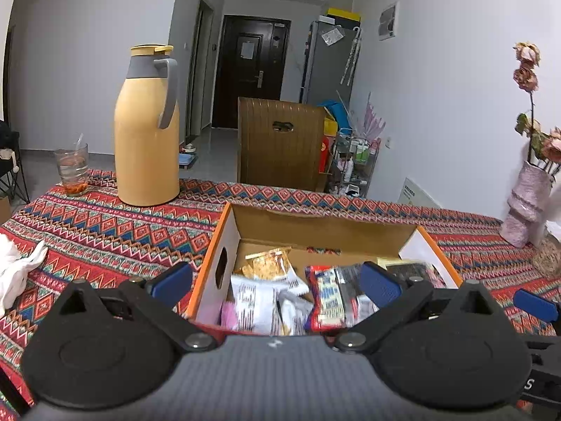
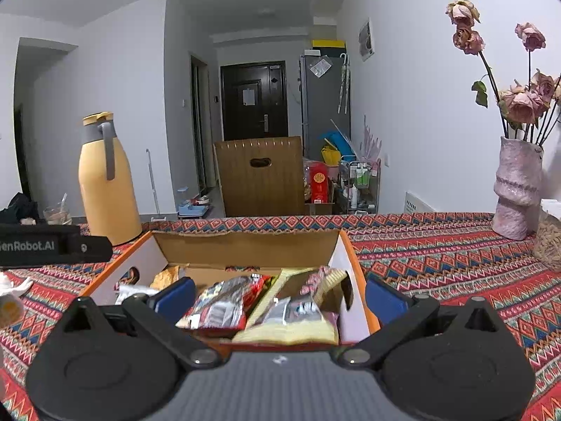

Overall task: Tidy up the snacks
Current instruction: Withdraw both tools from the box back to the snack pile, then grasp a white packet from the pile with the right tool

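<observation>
1. While both claws hang over the table, the left gripper point(image 1: 277, 280) has its two blue pads spread wide, and it holds nothing.
2. The right gripper point(image 2: 278, 296) is spread wide too, and it holds nothing.
3. An open cardboard box point(image 1: 326, 226) with orange edges sits on the red patterned tablecloth point(image 1: 105, 231), just in front of both claws.
4. The snack packets point(image 1: 266, 298) lie in a loose pile inside the box.
5. A white packet point(image 1: 254, 303) lies on the left side of the box, and a red and white packet point(image 1: 328, 298) lies beside it.
6. From the right wrist view, a pale yellow packet point(image 2: 291, 329) lies at the near edge, touching a shiny red packet point(image 2: 224, 301).
7. A tall yellow thermos jug point(image 1: 147, 129) stands past the box on the left, with a glass cup point(image 1: 72, 168) near it.
8. A pink vase point(image 2: 517, 189) with dried roses point(image 2: 522, 101) stands on the far right of the table.
9. White crumpled paper point(image 1: 14, 270) lies at the left edge.
</observation>
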{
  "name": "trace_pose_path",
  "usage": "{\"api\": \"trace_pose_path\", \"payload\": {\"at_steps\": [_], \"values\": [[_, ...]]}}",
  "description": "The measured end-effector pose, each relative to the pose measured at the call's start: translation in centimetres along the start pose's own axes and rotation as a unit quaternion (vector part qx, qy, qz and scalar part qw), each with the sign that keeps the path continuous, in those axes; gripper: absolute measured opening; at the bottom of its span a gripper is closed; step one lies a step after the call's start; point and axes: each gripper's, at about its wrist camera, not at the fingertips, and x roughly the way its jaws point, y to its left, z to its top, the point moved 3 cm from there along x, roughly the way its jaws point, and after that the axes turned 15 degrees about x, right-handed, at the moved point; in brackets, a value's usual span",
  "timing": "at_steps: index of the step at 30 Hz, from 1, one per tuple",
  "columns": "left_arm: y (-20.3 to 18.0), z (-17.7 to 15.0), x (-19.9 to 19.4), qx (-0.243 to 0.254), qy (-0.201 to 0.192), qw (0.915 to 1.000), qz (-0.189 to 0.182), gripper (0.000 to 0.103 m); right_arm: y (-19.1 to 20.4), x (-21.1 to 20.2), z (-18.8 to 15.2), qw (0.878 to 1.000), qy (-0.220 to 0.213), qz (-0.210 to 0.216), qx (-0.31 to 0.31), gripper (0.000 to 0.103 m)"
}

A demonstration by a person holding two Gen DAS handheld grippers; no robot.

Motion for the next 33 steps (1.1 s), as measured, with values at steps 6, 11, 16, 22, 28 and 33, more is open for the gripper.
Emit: {"api": "trace_pose_path", "payload": {"at_steps": [6,11,16,22,28,33], "values": [[0.1,-2.0,-1.8,0.020,0.010,0.9997,-0.005,0.103,-1.1,-2.1,-1.9,1.000,0.017,-0.006,-0.002,0.103],[0.0,-4.6,-2.8,0.057,0.026,0.9980,0.000,0.103,-2.6,-3.2,-3.9,0.999,0.041,-0.015,0.002,0.103],[0.4,-7.0,-3.5,0.062,0.040,0.9973,-0.001,0.103,-4.1,-4.3,-5.7,0.998,0.059,-0.027,-0.001,0.103],[1.1,-9.6,-3.2,0.057,0.046,0.9973,0.004,0.103,-5.7,-4.9,-7.7,0.996,0.078,-0.050,-0.004,0.103],[1.4,-10.6,-3.1,0.052,0.031,0.9981,0.008,0.103,-7.2,-4.9,-8.2,0.994,0.079,-0.078,-0.005,0.103],[1.6,-10.7,-3.0,0.046,0.029,0.9985,0.007,0.103,-8.5,-4.0,-7.2,0.993,0.067,-0.100,-0.003,0.103]]}}
